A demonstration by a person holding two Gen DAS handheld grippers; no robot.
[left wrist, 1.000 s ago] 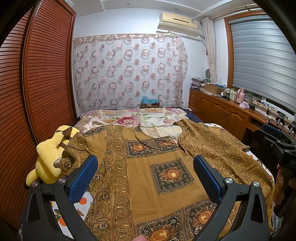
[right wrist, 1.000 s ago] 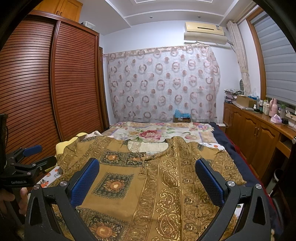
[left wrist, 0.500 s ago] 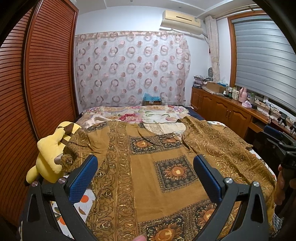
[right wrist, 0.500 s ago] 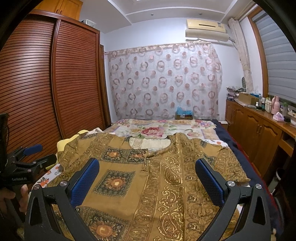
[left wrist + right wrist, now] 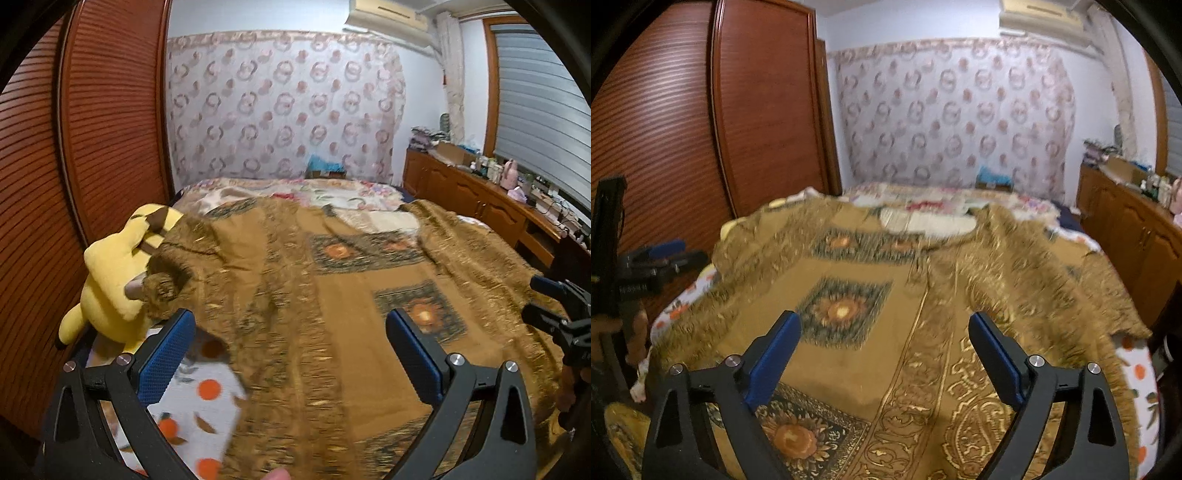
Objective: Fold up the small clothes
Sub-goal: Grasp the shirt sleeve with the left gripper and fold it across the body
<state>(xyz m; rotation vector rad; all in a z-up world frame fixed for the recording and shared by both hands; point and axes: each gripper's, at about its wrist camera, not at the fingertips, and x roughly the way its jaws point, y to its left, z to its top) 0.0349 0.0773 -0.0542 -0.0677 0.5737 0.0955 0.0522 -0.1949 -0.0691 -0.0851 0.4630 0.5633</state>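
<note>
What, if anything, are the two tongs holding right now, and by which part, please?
Nothing is held. The left tongs and right tongs both stand open above the brown patterned garment, with no cloth between the pads.

Soft, even indoor light, no harsh shadows or glare. Both views smear with motion blur across the brown patterned garment and curtain. Fisheye bends the wardrobe; black vignette rings the corners. Only the near gripper fingers stay crisp.
</note>
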